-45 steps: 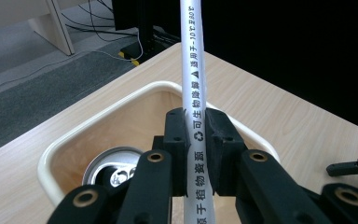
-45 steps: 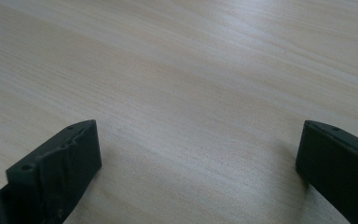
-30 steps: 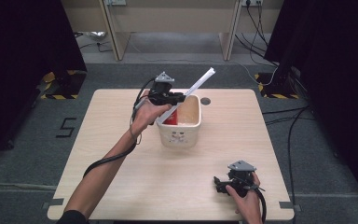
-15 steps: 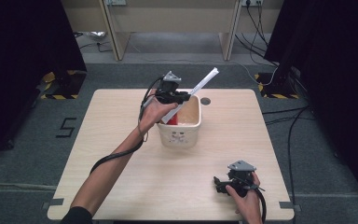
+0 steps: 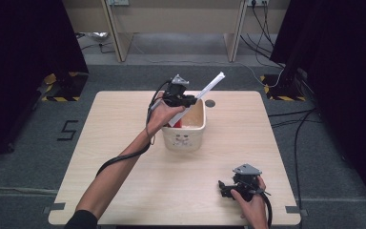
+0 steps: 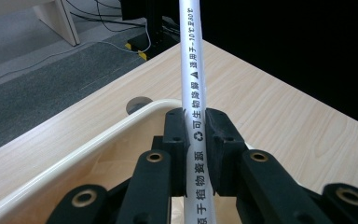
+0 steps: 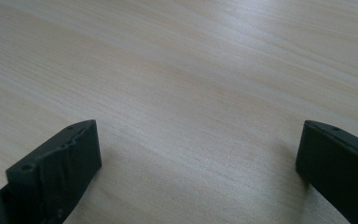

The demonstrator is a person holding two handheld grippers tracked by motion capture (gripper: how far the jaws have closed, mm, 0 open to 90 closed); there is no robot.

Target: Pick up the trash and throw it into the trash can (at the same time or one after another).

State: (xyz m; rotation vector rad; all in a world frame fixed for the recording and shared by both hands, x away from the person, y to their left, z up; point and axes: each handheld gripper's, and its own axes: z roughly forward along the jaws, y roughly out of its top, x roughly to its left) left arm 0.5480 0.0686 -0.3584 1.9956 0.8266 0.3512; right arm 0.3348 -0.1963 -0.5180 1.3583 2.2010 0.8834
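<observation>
So the left gripper (image 5: 187,99) is up over the back rim of the cream tub (image 5: 185,136) in the middle of the table (image 5: 100,138), jaws clamped tight on a long white stick (image 5: 209,86) with printed writing. The stick runs slanted, low end down inside the tub, top end poking past the far rim. The right gripper (image 5: 226,187) sits low near the table's front right corner, jaws spread wide, nothing in them, well apart from the tub.

Count: 1 cream basket (image 5: 185,138), near far edge of table (image 5: 124,191). 1 white wrapped stick (image 5: 201,93), over basket. 1 red item (image 5: 187,127) inside basket. 2 grippers: left gripper (image 5: 188,100), right gripper (image 5: 222,187).
</observation>
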